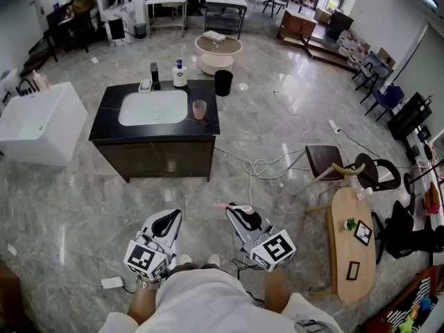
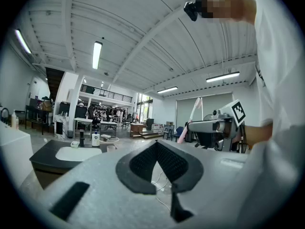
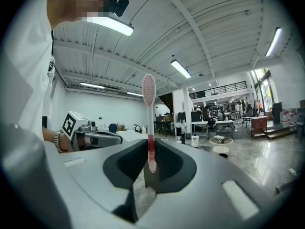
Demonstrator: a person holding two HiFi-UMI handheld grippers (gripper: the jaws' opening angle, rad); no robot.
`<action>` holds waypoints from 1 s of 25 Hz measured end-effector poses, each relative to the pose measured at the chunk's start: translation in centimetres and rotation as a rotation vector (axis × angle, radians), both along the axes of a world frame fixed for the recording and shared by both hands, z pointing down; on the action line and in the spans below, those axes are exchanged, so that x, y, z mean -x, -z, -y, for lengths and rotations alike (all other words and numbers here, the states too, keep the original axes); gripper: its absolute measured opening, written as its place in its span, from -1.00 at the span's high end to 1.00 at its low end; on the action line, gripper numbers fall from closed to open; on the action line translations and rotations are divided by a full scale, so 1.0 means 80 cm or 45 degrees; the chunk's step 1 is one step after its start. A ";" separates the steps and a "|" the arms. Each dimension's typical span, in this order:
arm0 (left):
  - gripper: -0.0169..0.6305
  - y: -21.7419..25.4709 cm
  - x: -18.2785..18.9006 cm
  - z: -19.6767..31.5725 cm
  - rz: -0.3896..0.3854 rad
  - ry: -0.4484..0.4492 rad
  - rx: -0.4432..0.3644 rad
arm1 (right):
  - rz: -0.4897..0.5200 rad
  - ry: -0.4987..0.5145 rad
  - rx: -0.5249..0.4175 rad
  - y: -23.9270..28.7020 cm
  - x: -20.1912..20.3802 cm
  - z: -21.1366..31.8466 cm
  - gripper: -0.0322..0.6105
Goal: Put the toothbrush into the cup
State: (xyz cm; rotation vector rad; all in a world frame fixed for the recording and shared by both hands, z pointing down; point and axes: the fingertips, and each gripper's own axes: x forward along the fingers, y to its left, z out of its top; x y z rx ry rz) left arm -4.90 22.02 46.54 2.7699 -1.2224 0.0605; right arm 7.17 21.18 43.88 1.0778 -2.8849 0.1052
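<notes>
One toothbrush (image 3: 149,113) is standing upright, pinched in the right claw (image 1: 237,209); the cup (image 1: 200,109) is waiting well ahead, slightly leftward; the left claw (image 1: 166,218) is hanging closed, empty.

We count two grippers: the left gripper (image 1: 171,217) and the right gripper (image 1: 234,209). We list one pink toothbrush (image 3: 149,123); one cup (image 1: 200,109); one black sink counter (image 1: 107,116); one pump bottle (image 1: 180,73); one black bin (image 1: 223,82); one round white table (image 1: 230,47); one oval wooden table (image 1: 340,248).
</notes>
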 end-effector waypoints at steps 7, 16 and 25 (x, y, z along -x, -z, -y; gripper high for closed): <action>0.95 0.006 0.000 0.003 0.010 0.000 -0.015 | 0.001 0.006 -0.007 0.005 0.004 0.001 0.72; 0.95 0.007 -0.002 0.002 0.015 0.001 -0.020 | -0.039 -0.005 -0.044 0.007 0.005 0.000 0.71; 0.95 0.005 -0.005 0.004 0.019 -0.003 -0.013 | -0.006 -0.006 -0.033 0.010 0.000 0.003 0.72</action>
